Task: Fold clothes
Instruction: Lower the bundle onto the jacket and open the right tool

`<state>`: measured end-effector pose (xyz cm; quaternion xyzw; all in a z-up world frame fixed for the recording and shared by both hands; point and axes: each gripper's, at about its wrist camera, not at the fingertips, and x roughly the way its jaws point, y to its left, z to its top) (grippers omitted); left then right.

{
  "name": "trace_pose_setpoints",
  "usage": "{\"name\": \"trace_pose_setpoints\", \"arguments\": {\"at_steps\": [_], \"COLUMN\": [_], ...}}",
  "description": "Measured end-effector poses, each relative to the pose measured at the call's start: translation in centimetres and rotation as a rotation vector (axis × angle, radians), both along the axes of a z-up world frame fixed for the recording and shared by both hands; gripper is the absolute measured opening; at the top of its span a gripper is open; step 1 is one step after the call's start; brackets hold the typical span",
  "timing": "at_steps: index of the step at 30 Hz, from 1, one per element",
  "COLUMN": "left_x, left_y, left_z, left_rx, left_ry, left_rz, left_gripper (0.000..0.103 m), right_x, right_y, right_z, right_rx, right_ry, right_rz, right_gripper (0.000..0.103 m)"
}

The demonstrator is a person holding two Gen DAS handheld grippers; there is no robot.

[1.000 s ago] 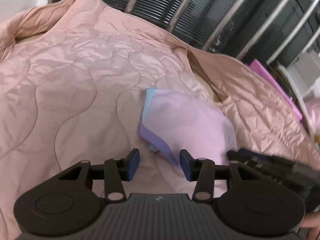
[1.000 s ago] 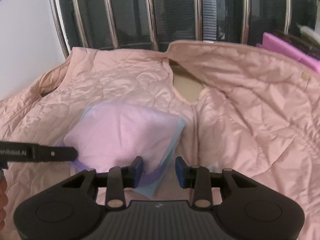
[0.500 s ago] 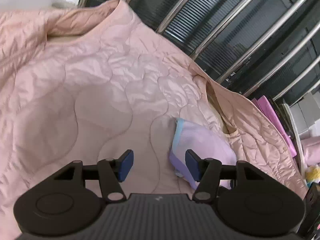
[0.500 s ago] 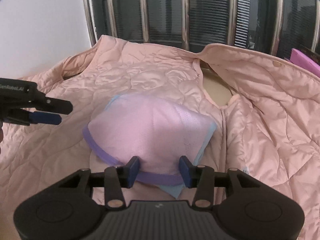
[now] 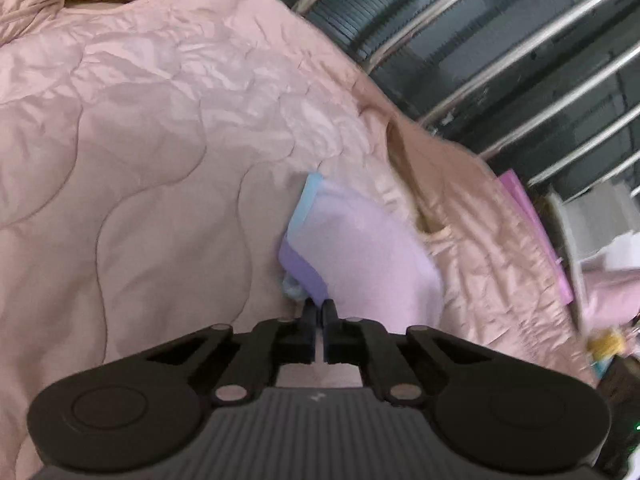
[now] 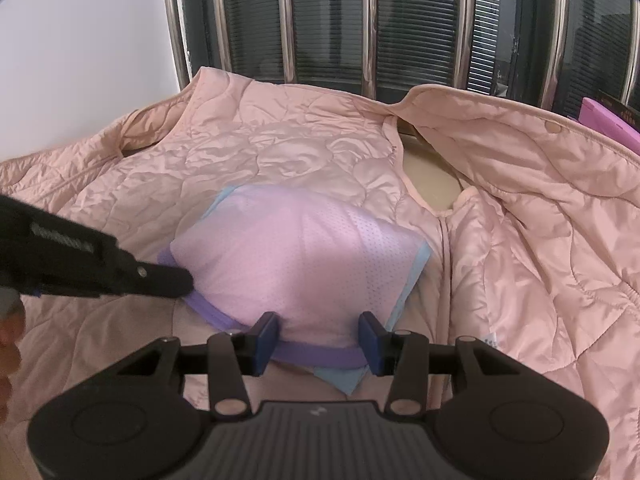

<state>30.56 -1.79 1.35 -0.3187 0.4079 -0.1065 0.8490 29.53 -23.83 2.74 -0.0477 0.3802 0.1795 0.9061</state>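
A folded lilac mesh garment (image 6: 296, 256) with a purple hem and light blue edges lies on a spread pink quilted jacket (image 6: 540, 220). My left gripper (image 5: 318, 308) is shut, its tips pinched at the purple hem on the garment's (image 5: 360, 256) left corner. In the right wrist view that left gripper (image 6: 176, 280) comes in from the left and touches the same edge. My right gripper (image 6: 318, 338) is open. Its blue pads straddle the garment's near edge, and the purple hem runs between them without being pressed.
The jacket (image 5: 160, 120) covers most of the surface; beige tabletop (image 6: 432, 184) shows through its neck opening. Steel window bars (image 6: 370, 20) stand behind, a white wall (image 6: 80, 40) at the left. A magenta flat item (image 6: 608, 120) lies far right. A hand (image 6: 8, 344) shows at the left edge.
The left gripper swung off to the left with jaws wide, then came back to the garment's corner and closed there. The right gripper's jaws widened a little around the near hem.
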Motion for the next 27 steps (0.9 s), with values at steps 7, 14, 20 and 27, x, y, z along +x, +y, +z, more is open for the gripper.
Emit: {"name": "trace_pose_setpoints", "arguments": {"at_steps": [7,14,20,27], "left_x": [0.3,0.4,0.3,0.4], "left_y": [1.1,0.7,0.6,-0.1], "left_z": [0.3,-0.3,-0.4,0.2], "left_rx": [0.057,0.034,0.058,0.118], "left_ry": [0.017,-0.017,-0.017,-0.009], "left_rz": [0.033,0.035,0.018,-0.039], "left_gripper": [0.016,0.029,0.004,0.004], "right_x": [0.0,0.1,0.1,-0.1], "right_y": [0.1,0.0,-0.1,-0.2], "right_z": [0.0,-0.1,-0.1,0.2], "right_rx": [0.0,-0.001,0.003,0.001], "right_ry": [0.001,-0.001,0.003,0.011], "right_rz": [-0.009,-0.005,-0.004,-0.004], "right_gripper": [0.043,0.043,0.043,0.041]}}
